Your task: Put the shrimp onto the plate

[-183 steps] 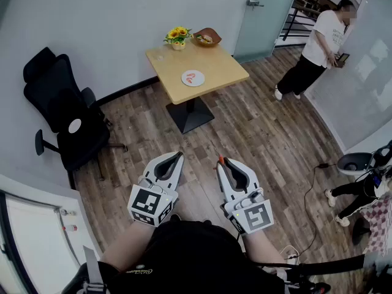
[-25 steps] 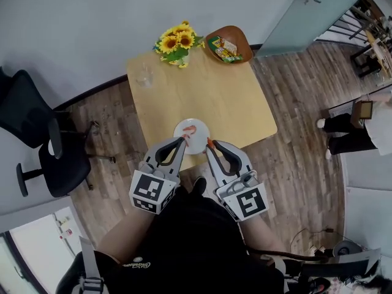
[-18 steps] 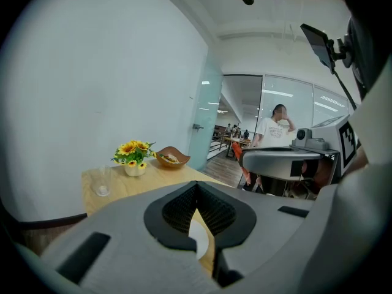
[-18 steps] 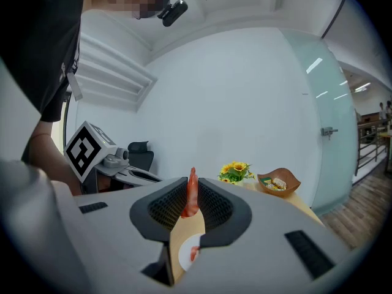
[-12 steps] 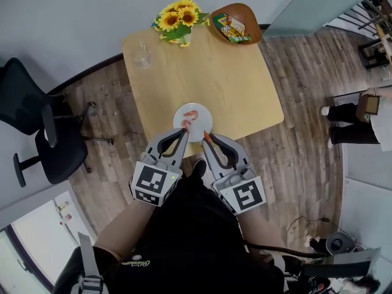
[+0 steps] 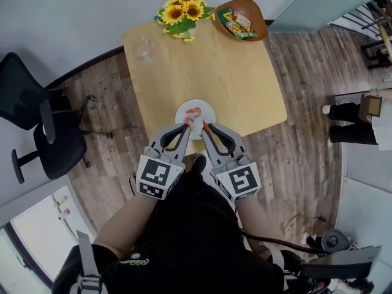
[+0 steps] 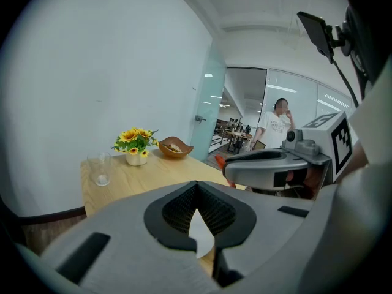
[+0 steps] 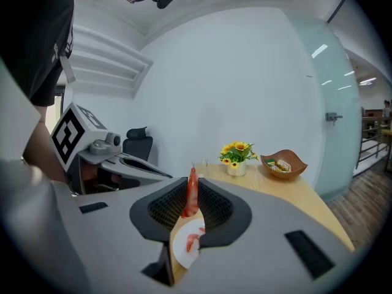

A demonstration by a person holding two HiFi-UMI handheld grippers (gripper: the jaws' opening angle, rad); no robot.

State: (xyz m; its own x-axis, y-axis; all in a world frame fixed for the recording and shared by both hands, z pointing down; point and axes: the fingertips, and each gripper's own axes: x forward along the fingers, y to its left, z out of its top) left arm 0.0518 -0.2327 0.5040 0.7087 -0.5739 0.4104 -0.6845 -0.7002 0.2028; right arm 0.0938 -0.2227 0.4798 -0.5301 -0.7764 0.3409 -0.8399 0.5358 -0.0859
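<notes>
- Shrimp (image 8: 192,196) stands upright, pinched between the closed jaws of the right gripper (image 6: 206,128).
- Left gripper (image 6: 185,127) has its jaws pressed together with nothing between them; only a sliver of white plate (image 6: 207,114) shows through the slit below the tips.
- Both grippers sit side by side, tips close together, over the plate's near rim.
- Plate lies near the front edge of the table (image 6: 233,72); a second shrimp (image 6: 193,112) lies on it.
- Sunflowers (image 6: 180,8), bowl (image 6: 241,18) and glass (image 6: 144,49) stand at the table's far side, well apart from the plate.
</notes>
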